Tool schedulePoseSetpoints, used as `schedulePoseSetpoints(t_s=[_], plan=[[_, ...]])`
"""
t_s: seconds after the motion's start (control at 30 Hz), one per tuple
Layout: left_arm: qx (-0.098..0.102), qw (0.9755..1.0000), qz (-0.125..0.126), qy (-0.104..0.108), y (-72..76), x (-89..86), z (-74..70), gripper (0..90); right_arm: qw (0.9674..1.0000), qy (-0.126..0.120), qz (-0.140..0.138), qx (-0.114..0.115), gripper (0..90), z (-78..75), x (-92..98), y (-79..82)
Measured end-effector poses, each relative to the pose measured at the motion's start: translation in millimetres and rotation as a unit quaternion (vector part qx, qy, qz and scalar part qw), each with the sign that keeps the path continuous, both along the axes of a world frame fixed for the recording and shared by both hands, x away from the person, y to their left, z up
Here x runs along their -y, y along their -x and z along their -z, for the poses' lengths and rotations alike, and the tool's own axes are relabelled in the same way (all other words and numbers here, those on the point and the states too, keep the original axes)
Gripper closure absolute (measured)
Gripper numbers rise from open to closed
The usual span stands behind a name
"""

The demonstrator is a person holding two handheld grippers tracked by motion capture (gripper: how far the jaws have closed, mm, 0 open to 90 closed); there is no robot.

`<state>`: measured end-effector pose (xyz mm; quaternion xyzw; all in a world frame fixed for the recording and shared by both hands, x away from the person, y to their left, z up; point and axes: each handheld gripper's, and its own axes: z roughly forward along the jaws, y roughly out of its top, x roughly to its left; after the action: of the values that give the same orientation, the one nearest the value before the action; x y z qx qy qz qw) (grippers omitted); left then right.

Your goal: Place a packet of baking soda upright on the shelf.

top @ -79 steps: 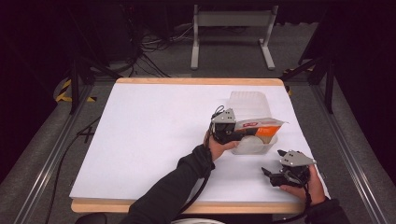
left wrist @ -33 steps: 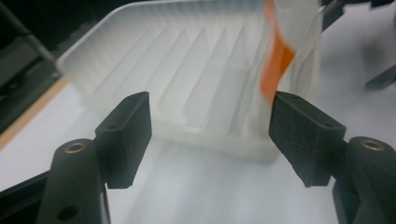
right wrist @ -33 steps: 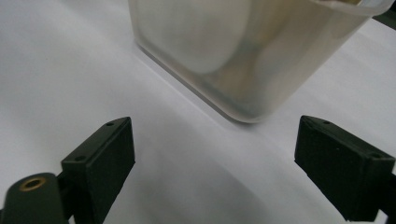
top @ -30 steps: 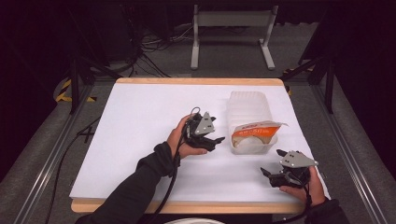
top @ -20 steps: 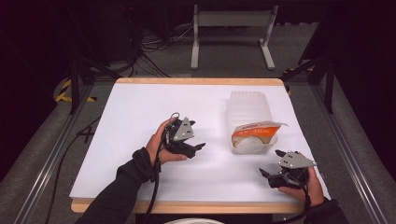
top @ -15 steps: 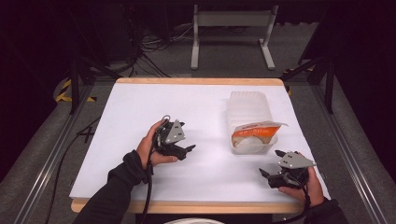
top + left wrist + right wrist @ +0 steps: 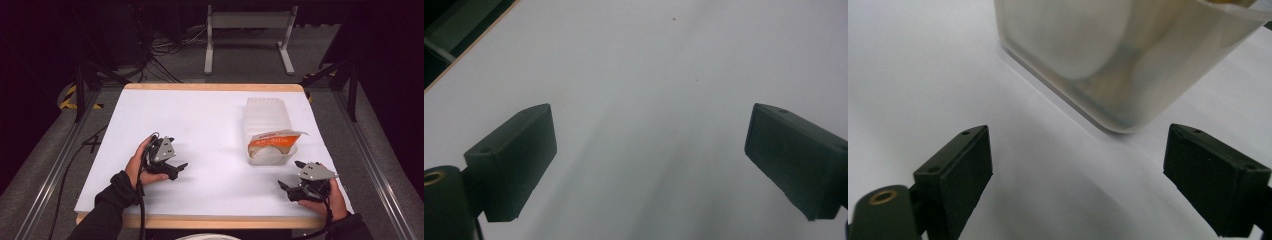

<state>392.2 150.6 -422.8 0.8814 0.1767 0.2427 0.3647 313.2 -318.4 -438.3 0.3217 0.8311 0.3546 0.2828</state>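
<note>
Table [image 7: 210, 120] white, wood-edged | floor [image 7: 45, 165] grey | room dark

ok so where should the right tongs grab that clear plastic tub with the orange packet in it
Probably the near short wall of the clear plastic tub, one jaw inside the rim and one outside. The right tongs sit open just in front of it and face that wall. The orange packet lies tilted across the top, so coming in low from the near side likely avoids it.
</note>
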Motion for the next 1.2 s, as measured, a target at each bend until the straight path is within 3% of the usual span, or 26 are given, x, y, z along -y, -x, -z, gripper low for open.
schedulePoseSetpoints(t_s=[0.37, 0.47, 0.83, 1.03, 1.2], plan=[[-0.014, 0.9994, -0.030, 0.013, 13.6, -34.9, 13.3, 6.3, 1.0000, 0.005, 0.000, -0.001, 12.8, 1.3, -0.2, -0.4], [-0.024, 0.9978, -0.041, 0.047, 17.3, -45.1, 14.2, 6.6, 1.0000, 0.004, 0.001, 0.001, 12.8, 1.1, 0.0, -0.5], [-0.033, 0.9951, -0.073, 0.058, 36.0, -81.4, 25.0, 6.6, 1.0000, 0.006, 0.001, -0.001, 12.8, 1.3, -0.3, -0.8], [-0.028, 0.9940, -0.088, 0.058, 45.8, -98.7, 25.0, 6.6, 1.0000, 0.006, 0.001, -0.001, 12.8, 1.5, -0.5, -1.1], [-0.025, 0.9909, -0.105, 0.080, 52.8, -113.4, 23.7, 6.8, 1.0000, 0.004, 0.004, 0.002, 12.8, 0.8, 0.3, -1.4]])
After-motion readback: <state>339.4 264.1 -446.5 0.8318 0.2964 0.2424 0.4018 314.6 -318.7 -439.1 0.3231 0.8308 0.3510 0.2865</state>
